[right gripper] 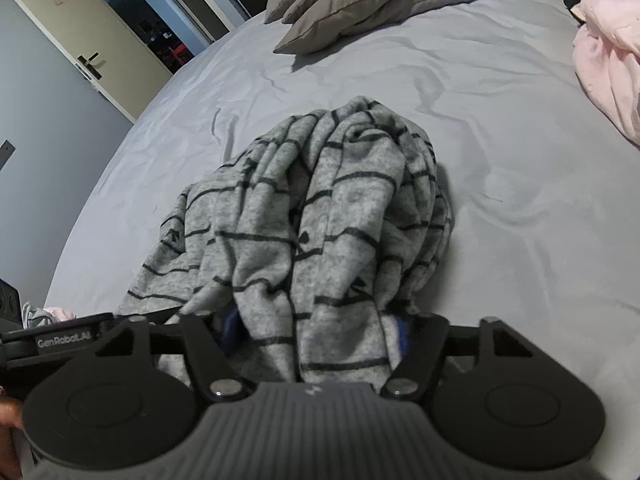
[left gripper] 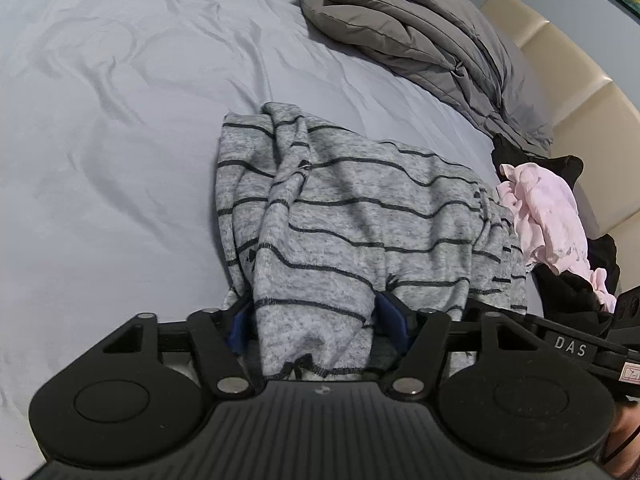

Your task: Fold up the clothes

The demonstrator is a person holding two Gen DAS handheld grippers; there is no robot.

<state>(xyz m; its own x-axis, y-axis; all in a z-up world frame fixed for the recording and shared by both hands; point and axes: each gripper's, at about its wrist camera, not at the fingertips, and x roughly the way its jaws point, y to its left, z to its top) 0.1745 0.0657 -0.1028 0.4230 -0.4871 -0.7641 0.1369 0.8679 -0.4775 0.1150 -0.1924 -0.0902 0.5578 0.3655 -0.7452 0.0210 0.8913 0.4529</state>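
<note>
Both grippers, left (left gripper: 316,320) and right (right gripper: 312,332), were clamped on the striped grey top (left gripper: 340,208), bunched and unfolded; pink/black pile (left gripper: 544,216) at right also loose.

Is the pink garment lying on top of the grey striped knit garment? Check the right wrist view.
No, the pink garment lies apart from the grey striped knit garment.

"DAS" is being shown in white letters on the right tongs' (left gripper: 576,344) black bar, and "GenRobot.AI" is being displayed on the left tongs' (right gripper: 60,342) bar.
</note>
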